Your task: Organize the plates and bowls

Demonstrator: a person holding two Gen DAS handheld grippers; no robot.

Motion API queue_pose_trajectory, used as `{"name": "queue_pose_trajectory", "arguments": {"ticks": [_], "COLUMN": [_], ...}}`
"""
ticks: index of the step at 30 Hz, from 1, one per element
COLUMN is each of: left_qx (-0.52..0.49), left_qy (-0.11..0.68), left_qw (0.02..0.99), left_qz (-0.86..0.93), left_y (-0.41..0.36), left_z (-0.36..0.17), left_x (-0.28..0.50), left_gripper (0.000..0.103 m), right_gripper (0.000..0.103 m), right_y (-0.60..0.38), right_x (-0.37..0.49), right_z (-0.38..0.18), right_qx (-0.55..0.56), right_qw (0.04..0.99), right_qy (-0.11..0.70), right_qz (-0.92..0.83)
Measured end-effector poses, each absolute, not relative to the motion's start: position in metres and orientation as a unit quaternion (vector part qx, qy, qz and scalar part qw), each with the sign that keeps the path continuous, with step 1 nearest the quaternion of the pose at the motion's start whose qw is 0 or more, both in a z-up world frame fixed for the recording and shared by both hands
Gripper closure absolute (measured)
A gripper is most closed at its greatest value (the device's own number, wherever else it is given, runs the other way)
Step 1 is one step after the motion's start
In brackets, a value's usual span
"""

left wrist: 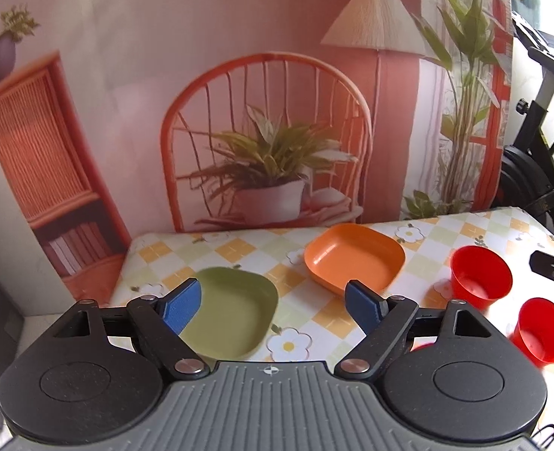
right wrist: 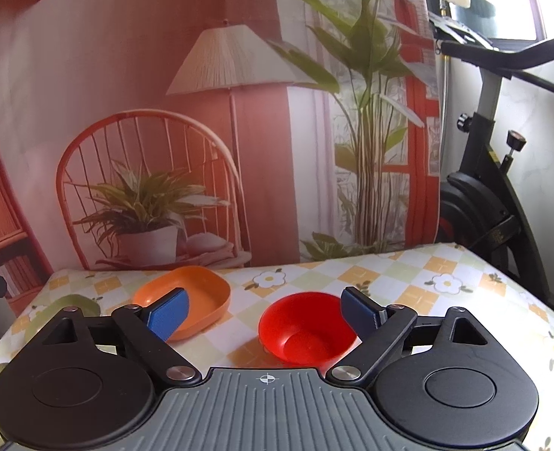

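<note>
The left gripper (left wrist: 273, 302) hangs above the near left part of the table (left wrist: 502, 225), its blue-padded fingers (left wrist: 182, 304) spread wide with nothing between them. Below and between those fingers lies an olive-green plate (left wrist: 235, 315), square with rounded corners and a shallow raised rim, matte plastic, resting flat on the checked yellow, green and white tablecloth (left wrist: 314, 323) printed with daisies. Further back and to the right sits an orange plate (left wrist: 354, 259) of the same rounded-square shape, glossy, apart from the green one. To the right of it stand two red bowls, small, round and deep-walled like cups: the farther red bowl (left wrist: 481, 276) and the nearer red bowl (left wrist: 542, 330), close to each other but not touching.

The right gripper (right wrist: 264, 314) is likewise wide open and empty-handed, held over the table's front. One red bowl (right wrist: 307, 329) lies just below the span of its fingers, nearer the right finger (right wrist: 359, 314); its edge looks slightly blurred. The orange plate (right wrist: 190, 300) shows behind the left finger, and a sliver of the green plate (right wrist: 74, 306) at the far left.

Behind the table hangs a printed backdrop (left wrist: 277, 112) of a rattan chair, potted plant and lamp; an exercise bike (right wrist: 495, 195) stands to the right
</note>
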State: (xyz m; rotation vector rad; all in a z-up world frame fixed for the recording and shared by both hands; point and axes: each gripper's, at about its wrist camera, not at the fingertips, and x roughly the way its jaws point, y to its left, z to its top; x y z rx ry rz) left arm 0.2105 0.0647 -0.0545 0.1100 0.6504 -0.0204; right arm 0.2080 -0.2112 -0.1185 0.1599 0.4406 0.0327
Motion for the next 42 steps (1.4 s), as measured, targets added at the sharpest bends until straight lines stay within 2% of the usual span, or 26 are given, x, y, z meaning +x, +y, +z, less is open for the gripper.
{"name": "queue_pose_trajectory", "arguments": {"ticks": [5,10,13,25,28,31,42], "left_qx": [0.054,0.036,0.023,-0.003,-0.021,-0.030,-0.044], "left_qy": [0.338,0.367,0.378,0.406,0.416,0.425,0.433], "left_qw": [0.940,0.928,0.923,0.908,0.903,0.899,0.894], "left_qz": [-0.020,-0.051,-0.064,-0.104,-0.105,-0.104,-0.101], "left_y": [0.054,0.041,0.034,0.009,0.006,0.004,0.002], "left_z": [-0.078,-0.107,-0.121,-0.159,-0.164,-0.166,-0.158], "left_x": [0.209,0.210,0.209,0.206,0.206,0.205,0.208], "left_gripper": [0.018,0.026,0.028,0.034,0.040,0.043,0.043], "right_gripper": [0.022,0.028,0.031,0.054,0.062,0.065,0.065], "right_y": [-0.202,-0.196,-0.193,-0.183,-0.183,-0.185,-0.192], "right_x": [0.206,0.203,0.202,0.202,0.201,0.200,0.211], "right_z": [-0.133,-0.148,-0.155,-0.187,-0.190,-0.189,-0.166], "right_qx": [0.070,0.075,0.072,0.068,0.069,0.066,-0.001], "right_qw": [0.968,0.960,0.957,0.937,0.934,0.935,0.925], "right_qy": [0.240,0.264,0.274,0.329,0.335,0.332,0.348], "right_qz": [0.029,0.054,0.061,0.092,0.102,0.110,0.154]}}
